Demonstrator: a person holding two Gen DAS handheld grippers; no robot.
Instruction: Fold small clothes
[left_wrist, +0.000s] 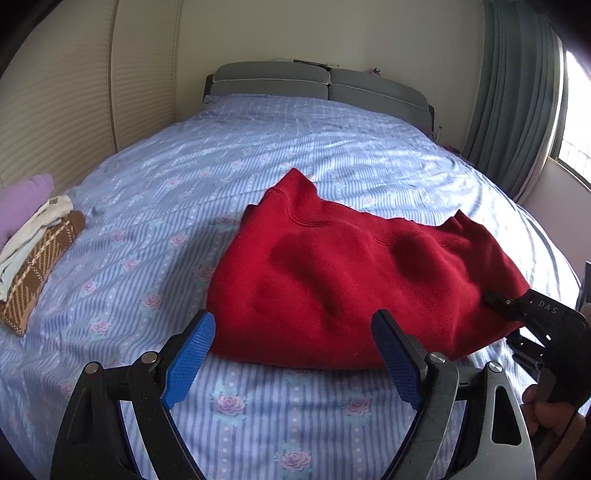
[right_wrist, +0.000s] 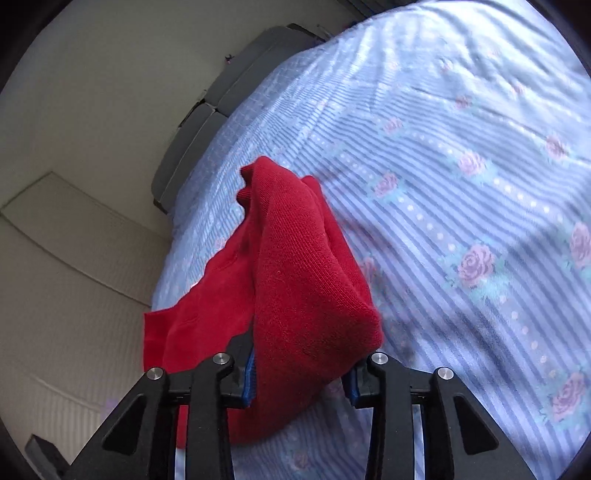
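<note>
A red knit sweater (left_wrist: 343, 280) lies partly folded on the blue flowered bed sheet (left_wrist: 184, 192). My left gripper (left_wrist: 293, 354) is open and empty, just in front of the sweater's near edge, a fingertip at each side. My right gripper (left_wrist: 498, 301) grips the sweater's right edge. In the right wrist view the right gripper (right_wrist: 299, 369) is shut on a thick fold of the red sweater (right_wrist: 295, 280), lifted above the sheet (right_wrist: 461, 184); the blue pads are mostly hidden by the cloth.
A stack of folded clothes (left_wrist: 33, 254), purple, white and brown plaid, lies at the bed's left edge. A grey headboard (left_wrist: 317, 86) stands at the far end. A wardrobe (left_wrist: 74, 92) is on the left, curtains (left_wrist: 517, 103) and a window on the right.
</note>
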